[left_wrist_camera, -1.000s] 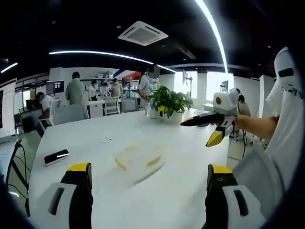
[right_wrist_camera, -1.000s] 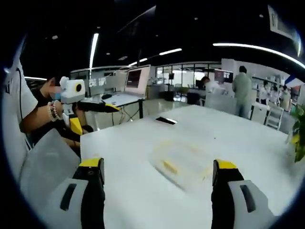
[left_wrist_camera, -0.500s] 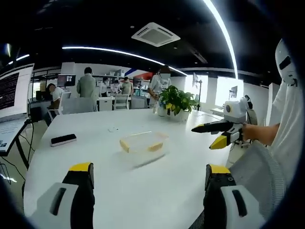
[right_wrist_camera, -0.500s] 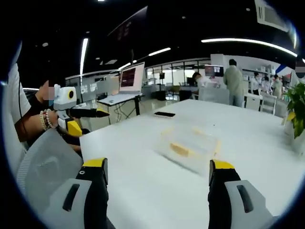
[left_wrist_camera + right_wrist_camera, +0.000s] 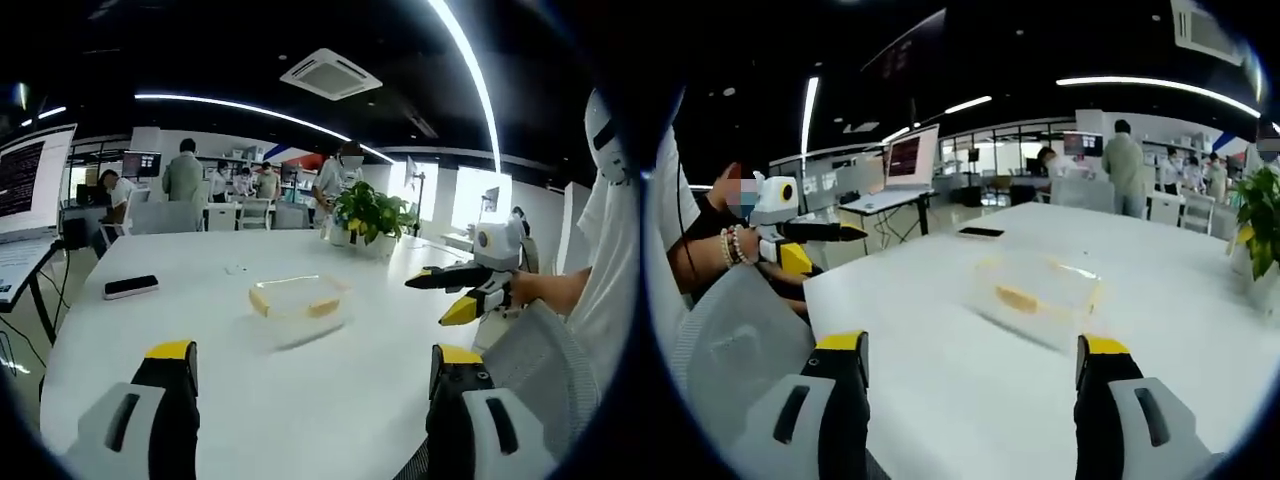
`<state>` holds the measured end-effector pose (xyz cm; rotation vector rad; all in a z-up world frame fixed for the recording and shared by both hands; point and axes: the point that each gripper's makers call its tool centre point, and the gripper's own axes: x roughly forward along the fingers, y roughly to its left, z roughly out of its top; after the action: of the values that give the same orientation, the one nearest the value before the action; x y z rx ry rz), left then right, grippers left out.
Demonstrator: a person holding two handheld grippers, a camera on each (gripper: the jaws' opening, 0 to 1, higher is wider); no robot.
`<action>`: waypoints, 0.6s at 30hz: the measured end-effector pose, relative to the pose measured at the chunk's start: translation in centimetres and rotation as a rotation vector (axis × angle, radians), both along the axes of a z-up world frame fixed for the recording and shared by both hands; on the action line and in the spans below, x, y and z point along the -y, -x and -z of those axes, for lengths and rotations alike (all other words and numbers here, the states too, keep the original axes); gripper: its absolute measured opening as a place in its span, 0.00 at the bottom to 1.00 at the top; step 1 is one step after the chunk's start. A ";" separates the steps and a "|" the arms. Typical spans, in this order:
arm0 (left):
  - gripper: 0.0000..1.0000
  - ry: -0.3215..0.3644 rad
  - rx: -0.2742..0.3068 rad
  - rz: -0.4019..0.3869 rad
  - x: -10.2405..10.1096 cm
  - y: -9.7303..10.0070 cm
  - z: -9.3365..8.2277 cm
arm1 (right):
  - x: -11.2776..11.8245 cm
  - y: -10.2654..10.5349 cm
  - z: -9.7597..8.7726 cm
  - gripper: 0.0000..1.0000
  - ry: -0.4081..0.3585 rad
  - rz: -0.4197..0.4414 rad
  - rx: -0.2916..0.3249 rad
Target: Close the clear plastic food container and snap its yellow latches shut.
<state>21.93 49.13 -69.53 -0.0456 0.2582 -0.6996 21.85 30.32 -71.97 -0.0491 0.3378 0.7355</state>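
Clear container (image 5: 298, 296) w/ yellow latches mid table (image 5: 150, 330); phone (image 5: 131, 286) left of container. Left gripper (image 5: 310, 420), right gripper (image 5: 968, 415): jaws wide apart, empty, short of container.

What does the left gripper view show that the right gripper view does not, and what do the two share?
Left gripper view: the right tongs, held open beside the white table, seen from the side. Right gripper view: the left tongs, also open, with a beaded bracelet on the wrist behind them. Shared: the clear food container with yellow latches standing on the table untouched, the black phone beyond it, and the potted plant.
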 end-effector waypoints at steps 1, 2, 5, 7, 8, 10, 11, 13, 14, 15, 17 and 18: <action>0.94 0.001 -0.005 -0.003 0.0 0.0 0.0 | 0.1 0.0 0.0 0.83 0.002 0.003 0.004; 0.94 0.002 -0.003 0.001 0.0 0.1 0.0 | 0.2 0.0 -0.1 0.82 0.003 0.005 0.004; 0.94 -0.003 0.005 0.010 0.2 0.2 0.0 | 0.2 0.0 -0.1 0.81 -0.007 0.009 0.002; 0.94 -0.001 0.001 0.013 0.3 0.3 0.0 | 0.4 0.0 0.0 0.81 0.002 0.015 0.002; 0.94 -0.001 0.001 0.013 0.3 0.3 0.0 | 0.4 0.0 -0.1 0.81 0.003 0.017 0.005; 0.94 0.004 0.004 0.018 0.3 0.4 -0.1 | 0.5 -0.1 -0.2 0.80 -0.004 0.025 0.005; 0.94 0.006 0.004 0.020 0.4 0.5 -0.1 | 0.6 -0.2 -0.2 0.80 -0.005 0.027 0.004; 0.93 0.005 0.002 0.028 0.5 0.6 -0.1 | 0.7 -0.2 -0.2 0.79 -0.005 0.035 0.007; 0.93 0.002 0.001 0.029 0.5 0.6 0.0 | 0.8 -0.2 -0.3 0.79 -0.005 0.037 0.008; 0.93 0.001 0.002 0.031 0.5 0.6 0.0 | 0.8 -0.3 -0.3 0.79 -0.005 0.040 0.009; 0.93 0.006 -0.002 0.040 0.6 0.7 0.0 | 1.0 -0.3 -0.3 0.79 -0.001 0.048 0.013; 0.93 0.006 -0.001 0.042 0.6 0.8 0.0 | 1.1 -0.4 -0.4 0.79 -0.001 0.052 0.014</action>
<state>21.16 48.49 -69.53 -0.0465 0.2584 -0.7420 22.22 29.25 -71.61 -0.0447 0.3238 0.6839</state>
